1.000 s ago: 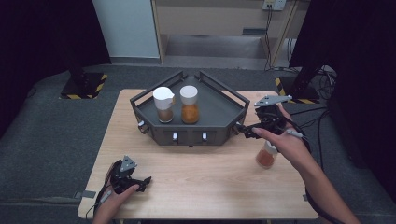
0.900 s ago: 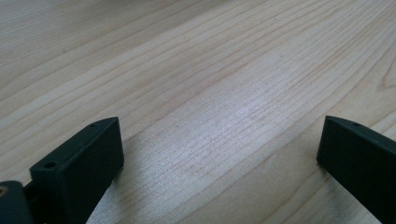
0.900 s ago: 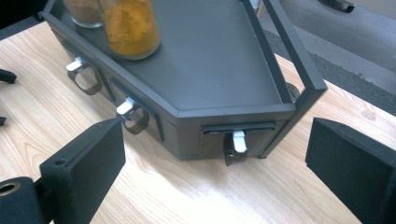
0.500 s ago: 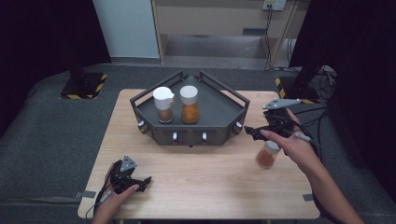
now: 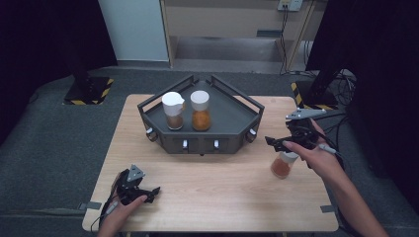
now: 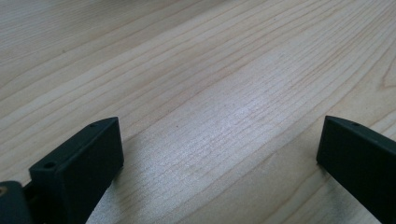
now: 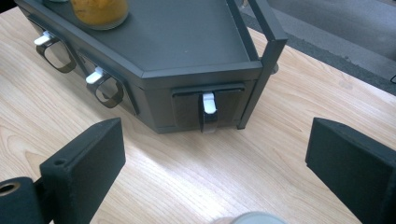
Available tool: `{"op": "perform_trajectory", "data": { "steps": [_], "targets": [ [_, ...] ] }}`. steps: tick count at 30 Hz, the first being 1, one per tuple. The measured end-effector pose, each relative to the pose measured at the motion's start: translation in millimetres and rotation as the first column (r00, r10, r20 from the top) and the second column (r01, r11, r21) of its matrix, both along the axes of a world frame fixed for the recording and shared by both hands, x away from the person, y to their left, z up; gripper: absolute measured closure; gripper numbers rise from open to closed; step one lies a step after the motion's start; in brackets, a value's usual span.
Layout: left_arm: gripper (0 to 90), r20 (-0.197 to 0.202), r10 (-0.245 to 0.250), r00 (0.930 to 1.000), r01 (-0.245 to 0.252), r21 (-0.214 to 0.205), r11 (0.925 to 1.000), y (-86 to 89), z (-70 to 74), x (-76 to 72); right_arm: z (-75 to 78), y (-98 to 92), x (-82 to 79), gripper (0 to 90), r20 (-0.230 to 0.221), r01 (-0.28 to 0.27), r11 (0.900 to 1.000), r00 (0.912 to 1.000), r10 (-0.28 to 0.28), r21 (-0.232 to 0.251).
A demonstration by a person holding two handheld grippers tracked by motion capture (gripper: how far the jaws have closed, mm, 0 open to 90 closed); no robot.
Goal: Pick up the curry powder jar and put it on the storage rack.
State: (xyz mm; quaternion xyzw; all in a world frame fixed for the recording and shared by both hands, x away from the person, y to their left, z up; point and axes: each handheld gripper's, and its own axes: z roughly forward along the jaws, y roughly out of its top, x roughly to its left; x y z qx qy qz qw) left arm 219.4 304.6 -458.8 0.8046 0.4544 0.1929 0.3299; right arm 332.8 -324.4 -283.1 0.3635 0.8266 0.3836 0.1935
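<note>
I find my right gripper with fingers spread wide, empty, directly above the upright jar on the tabletop; my left gripper, released, sits well apart.

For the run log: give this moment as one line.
right gripper: open, over jar | left gripper: open, on table | rack: two jars

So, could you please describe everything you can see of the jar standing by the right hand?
The jar is small and clear, with orange-brown contents in its lower part and a white cap. It stands upright on the wooden table, right of the dark tray. The open right tongs hover just above it; whether they touch it is unclear.
</note>
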Motion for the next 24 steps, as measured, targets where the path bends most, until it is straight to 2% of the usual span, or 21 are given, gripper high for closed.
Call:
{"op": "perform_trajectory", "data": {
  "steps": [10, 24],
  "targets": [
    [0.0, 0.001, 0.001, 1.0000, -0.001, 0.001, 1.0000, -0.3, 0.0, -0.2, -7.1, -12.8, -6.9, 4.8, 0.009, 0.017, 0.9998, 0.9998, -0.017, 0.010],
    [0.0, 0.001, 0.001, 1.0000, -0.001, 0.001, 1.0000, -0.3, 0.0, -0.2, -16.5, -20.9, -12.5, 4.6, 0.010, 0.030, 0.9995, 0.9995, -0.030, -0.011]
  ]
}}
